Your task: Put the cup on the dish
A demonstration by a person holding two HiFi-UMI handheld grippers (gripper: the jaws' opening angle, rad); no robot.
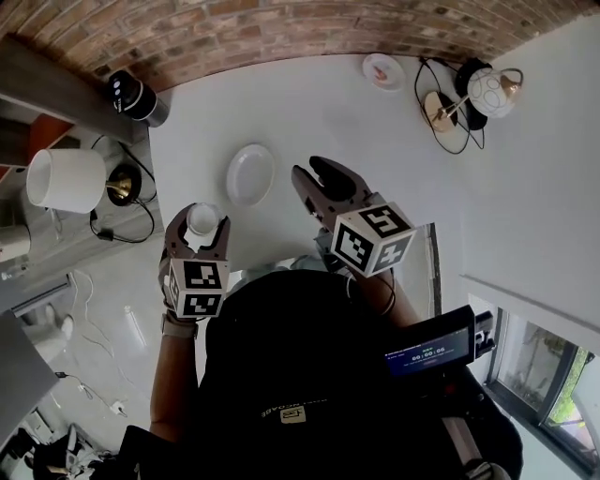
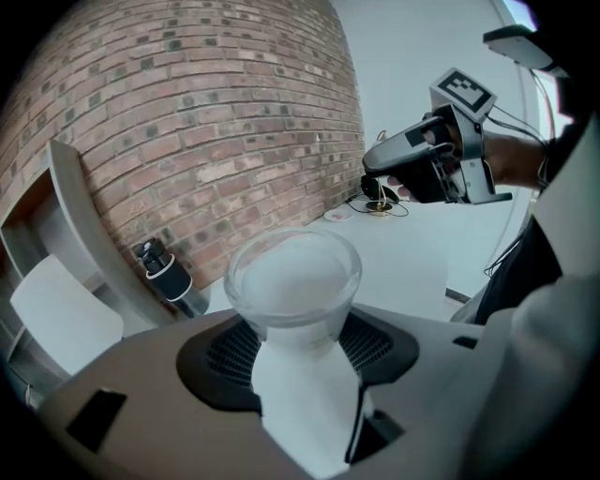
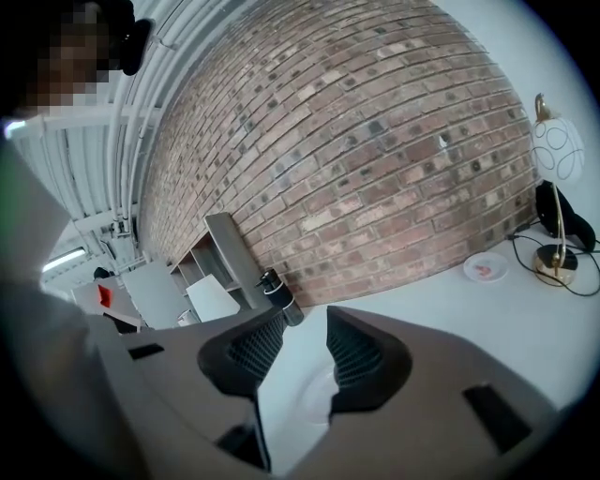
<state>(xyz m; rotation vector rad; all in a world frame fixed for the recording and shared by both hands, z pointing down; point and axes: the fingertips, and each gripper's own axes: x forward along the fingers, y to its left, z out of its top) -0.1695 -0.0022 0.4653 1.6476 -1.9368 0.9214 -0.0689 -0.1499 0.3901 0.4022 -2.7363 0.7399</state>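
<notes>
A white cup [image 1: 202,217] sits between the jaws of my left gripper [image 1: 200,223], which is shut on it near the table's front left. In the left gripper view the cup [image 2: 295,277] stands upright, its rim above the dark pads of the left gripper [image 2: 295,330]. The white oval dish [image 1: 250,173] lies on the white table [image 1: 309,103], just beyond the cup and to its right. My right gripper [image 1: 320,180] hovers right of the dish, jaws apart and nothing in them. Through the gap of the right gripper [image 3: 305,323] a part of the dish [image 3: 314,389] shows.
A black cylinder [image 1: 131,94] stands at the table's far left corner by the brick wall [image 1: 281,28]. A small pink saucer [image 1: 382,70] and a globe lamp with cables [image 1: 487,89] are at the far right. A white lampshade [image 1: 66,178] stands off the table's left edge.
</notes>
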